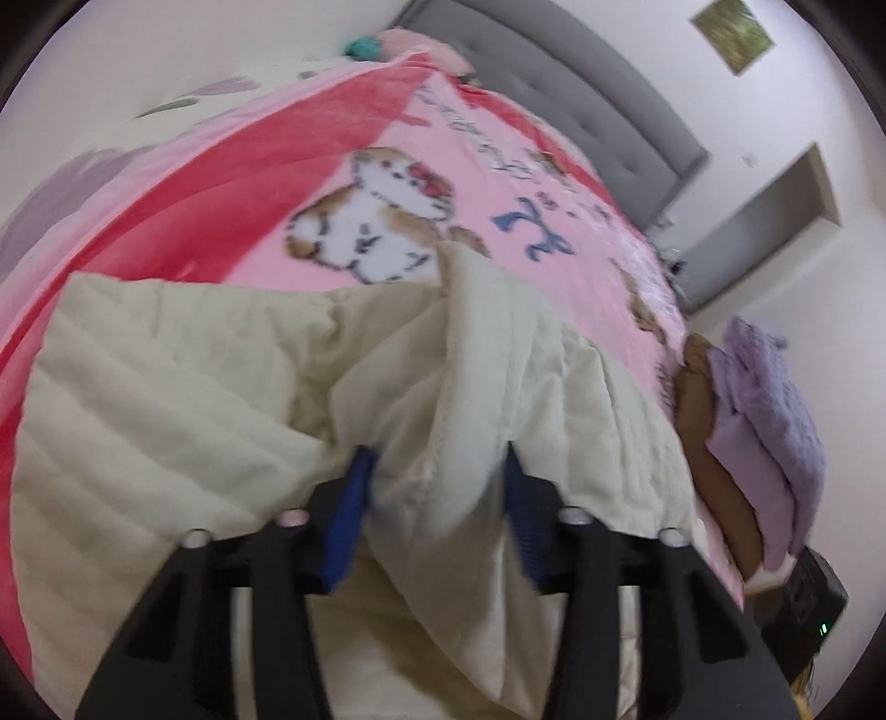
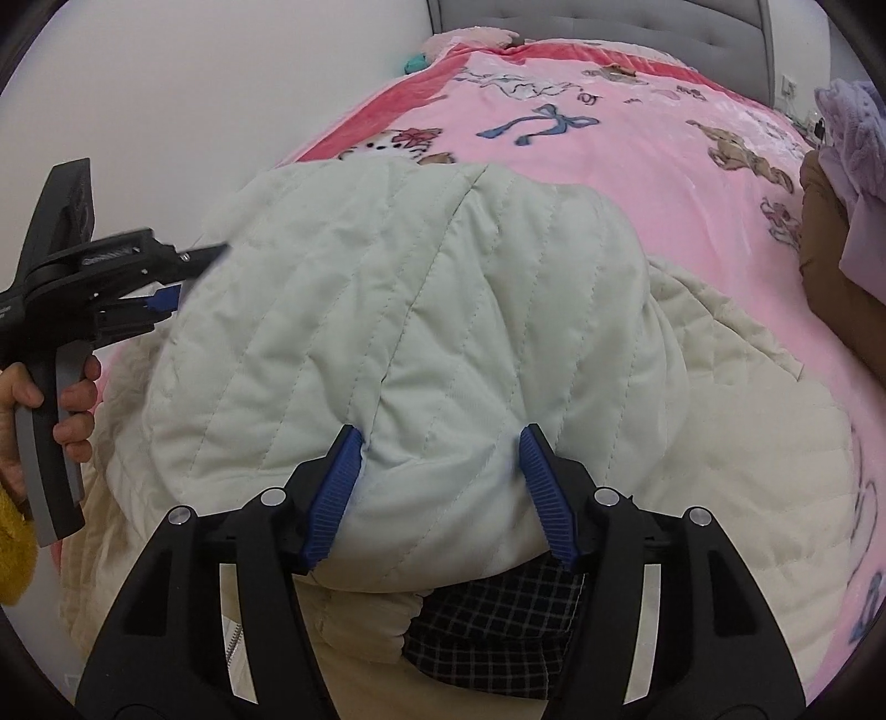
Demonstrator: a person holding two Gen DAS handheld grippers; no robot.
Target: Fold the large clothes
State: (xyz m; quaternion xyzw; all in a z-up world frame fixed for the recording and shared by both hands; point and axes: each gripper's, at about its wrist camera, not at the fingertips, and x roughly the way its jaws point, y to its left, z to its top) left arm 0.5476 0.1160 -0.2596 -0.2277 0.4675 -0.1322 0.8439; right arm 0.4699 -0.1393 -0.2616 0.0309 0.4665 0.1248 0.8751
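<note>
A large cream quilted jacket [image 1: 183, 382] lies on a pink cartoon blanket [image 1: 470, 160] spread over the bed. In the left wrist view a raised fold of the jacket stands between the blue pads [image 1: 351, 515] of my left gripper [image 1: 436, 451], which is shut on it. From the right wrist view the jacket [image 2: 398, 288] bulges up in a rounded hump. My right gripper [image 2: 441, 429] is shut on its near edge, the pads [image 2: 545, 498] pressing into the fabric. The left gripper [image 2: 163, 299] shows there at the jacket's left edge, held by a hand [image 2: 72, 410]. A dark checked lining [image 2: 498, 626] shows beneath.
A folded lilac cloth [image 1: 769, 432] lies on a brown garment [image 1: 709, 443] at the bed's right side. A grey padded headboard [image 1: 581, 105] stands at the far end, with a white wall [image 2: 194, 99] along the left. A plush toy [image 2: 470, 39] lies near the headboard.
</note>
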